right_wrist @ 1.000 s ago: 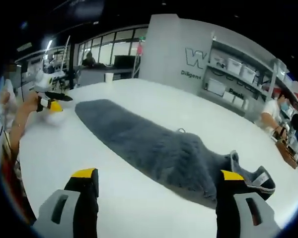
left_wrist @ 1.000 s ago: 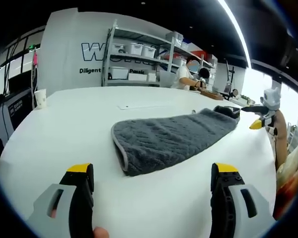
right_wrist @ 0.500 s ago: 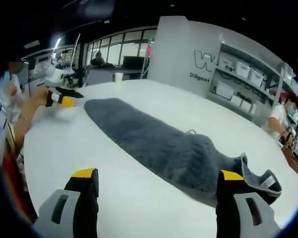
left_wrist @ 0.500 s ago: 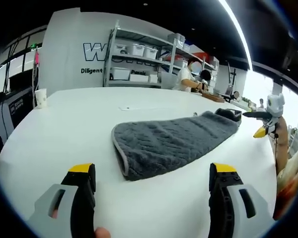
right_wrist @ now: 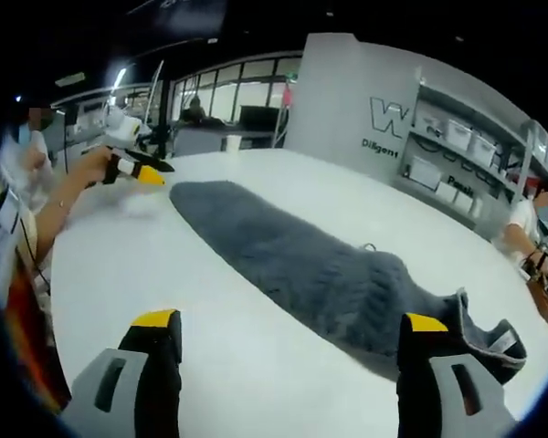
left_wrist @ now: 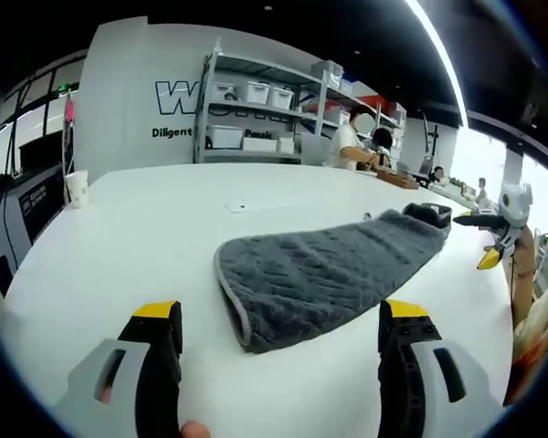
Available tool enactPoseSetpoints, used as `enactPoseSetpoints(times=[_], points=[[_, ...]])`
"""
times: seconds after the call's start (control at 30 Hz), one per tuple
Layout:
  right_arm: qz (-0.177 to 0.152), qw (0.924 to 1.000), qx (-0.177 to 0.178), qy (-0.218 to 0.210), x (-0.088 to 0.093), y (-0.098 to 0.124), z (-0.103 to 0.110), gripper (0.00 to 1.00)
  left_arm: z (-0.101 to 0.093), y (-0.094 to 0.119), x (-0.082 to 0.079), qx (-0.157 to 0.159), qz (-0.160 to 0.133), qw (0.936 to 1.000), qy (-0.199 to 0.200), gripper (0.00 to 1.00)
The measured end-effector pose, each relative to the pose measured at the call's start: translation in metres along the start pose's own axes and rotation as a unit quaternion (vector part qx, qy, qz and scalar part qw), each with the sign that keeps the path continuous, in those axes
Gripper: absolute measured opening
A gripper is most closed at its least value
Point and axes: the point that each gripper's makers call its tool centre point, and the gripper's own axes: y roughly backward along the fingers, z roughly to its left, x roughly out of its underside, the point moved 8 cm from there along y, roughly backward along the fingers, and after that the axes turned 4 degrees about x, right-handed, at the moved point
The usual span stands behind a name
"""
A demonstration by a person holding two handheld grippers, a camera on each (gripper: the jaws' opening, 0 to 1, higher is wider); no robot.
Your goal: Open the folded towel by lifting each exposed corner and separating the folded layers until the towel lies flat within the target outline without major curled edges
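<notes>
Grey towel (left_wrist: pixel 324 274) lies folded lengthwise, long strip, mid frame in left gripper view, running from lower centre up to right on white tabletop (left_wrist: pixel 119 237). Near end rounded with pale trim edge, far end bunched, dark.

Left gripper (left_wrist: pixel 279 351) at bottom of its view, fingers (left_wrist: pixel 155 333) spread wide, yellow tips, nothing between them; near towel end sits just above the gap, not touching. Bit of a person's finger at bottom edge.

Right gripper (right_wrist: pixel 288 351) at bottom of right gripper view, fingers (right_wrist: pixel 425 333) spread, empty. Towel (right_wrist: pixel 292 265) runs diagonally from upper left to lower right; bunched end with a white tag lies right by the right-hand finger, contact can't tell.

Each gripper shows in the other's view: right gripper (left_wrist: pixel 493 239) at right edge of left gripper view, above tabletop, beyond towel's far end; left gripper (right_wrist: pixel 132 164) upper left in right gripper view, held in a hand (right_wrist: pixel 91 166), near towel's far end. State of those from here: can't tell.

Background: shelf (left_wrist: pixel 256 109) with white bins, paper cup (left_wrist: pixel 75 187) at left on tabletop, wall lettering.
</notes>
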Motion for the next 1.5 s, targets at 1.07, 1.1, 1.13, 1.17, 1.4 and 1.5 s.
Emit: enactPoseSetpoints(times=[1.07,1.1,1.13,1.17,1.4,1.5], points=[[-0.007,0.9999,-0.001,0.008,0.003,0.003,-0.005,0.96,0.027,-0.042,0.007,-0.013,0.035,0.9992,0.016,0.08],[-0.007,0.9999,-0.001,0.008,0.003,0.004,-0.005,0.96,0.025,-0.042,0.008,-0.012,0.034,0.9992,0.015,0.07],[-0.008,0.9999,-0.001,0.008,0.002,0.004,-0.004,0.96,0.024,-0.042,0.008,-0.012,0.033,0.9993,0.014,0.06],[-0.008,0.9999,-0.001,0.008,0.002,0.004,-0.004,0.96,0.024,-0.042,0.008,-0.013,0.033,0.9993,0.013,0.06],[-0.005,0.9999,-0.004,0.012,0.002,0.003,-0.003,0.96,0.026,-0.038,0.010,-0.037,0.046,0.9980,-0.022,0.05],[-0.005,0.9999,-0.004,0.011,0.002,0.004,-0.003,0.96,0.034,-0.034,0.011,-0.039,0.049,0.9979,-0.018,0.05]])
